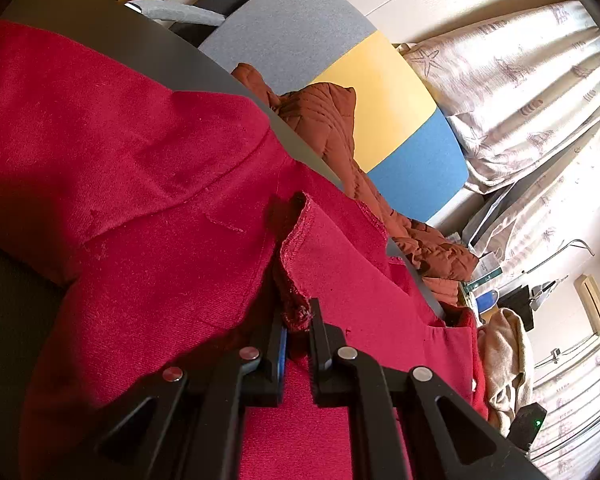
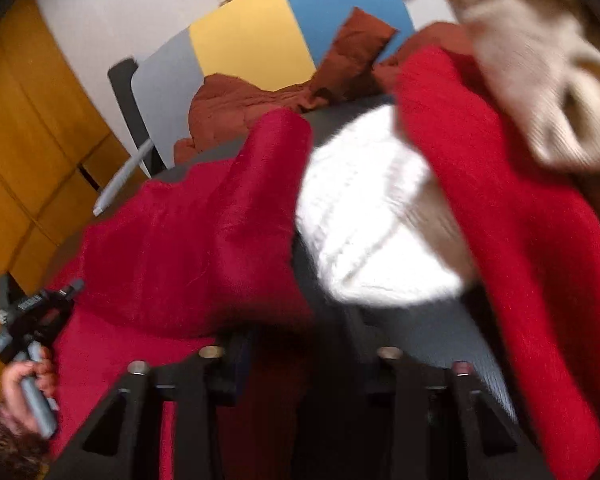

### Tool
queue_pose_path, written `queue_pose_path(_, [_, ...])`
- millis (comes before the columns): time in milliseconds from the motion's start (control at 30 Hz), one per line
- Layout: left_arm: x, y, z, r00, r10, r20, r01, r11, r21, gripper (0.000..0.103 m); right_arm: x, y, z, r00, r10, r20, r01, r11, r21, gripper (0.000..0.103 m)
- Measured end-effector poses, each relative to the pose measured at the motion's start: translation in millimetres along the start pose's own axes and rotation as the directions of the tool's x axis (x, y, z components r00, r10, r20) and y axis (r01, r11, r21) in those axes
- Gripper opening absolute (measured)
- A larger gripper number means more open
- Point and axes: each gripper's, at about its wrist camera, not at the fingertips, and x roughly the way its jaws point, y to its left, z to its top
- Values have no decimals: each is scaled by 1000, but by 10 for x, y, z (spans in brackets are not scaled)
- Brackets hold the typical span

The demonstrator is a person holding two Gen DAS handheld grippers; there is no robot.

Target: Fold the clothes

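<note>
A dark red garment (image 1: 140, 168) lies spread over the dark table (image 1: 100, 28). My left gripper (image 1: 298, 322) is shut on a bunched hem of it, and the cloth rises in a fold from the pinch. In the blurred right wrist view the same red garment (image 2: 204, 240) covers the table's left half. My right gripper (image 2: 296, 344) hangs low over the garment's near edge with its jaws apart. Red cloth lies under and between them, with no pad seen pressing on it. At the lower left a person's hand (image 2: 24, 384) holds the other gripper's handle.
A rust quilted jacket (image 1: 324, 120) is heaped at the table's far edge. A brighter red knit (image 2: 500, 220) and a beige knit (image 2: 540, 60) lie at the right. Sunlight makes a white patch (image 2: 376, 216) on the table. Behind stands a grey, yellow and blue panel (image 1: 380, 92).
</note>
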Motion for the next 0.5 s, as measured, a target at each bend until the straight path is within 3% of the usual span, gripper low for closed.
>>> queue_pose_path(133, [16, -23, -9, 1000, -5, -12, 5, 1000, 13, 9, -210, 129, -12, 987, -140, 76, 144, 988, -53, 11])
queue_pose_path(200, [28, -41, -11, 1000, -3, -18, 3, 1000, 21, 9, -124, 144, -99, 980, -194, 37, 197, 974, -107, 11])
queue_pose_path(300, [26, -33, -11, 1000, -12, -19, 12, 1000, 14, 9, -118, 76, -96, 990, -142, -13, 140, 985, -105, 15])
queue_pose_path(367, [27, -32, -14, 1000, -15, -19, 15, 1000, 12, 9, -246, 30, -81, 991, -131, -33, 127, 987, -97, 31])
queue_pose_path(500, [32, -27, -17, 1000, -16, -18, 16, 1000, 12, 9, -700, 20, -22, 994, -78, 81, 85, 993, -79, 33])
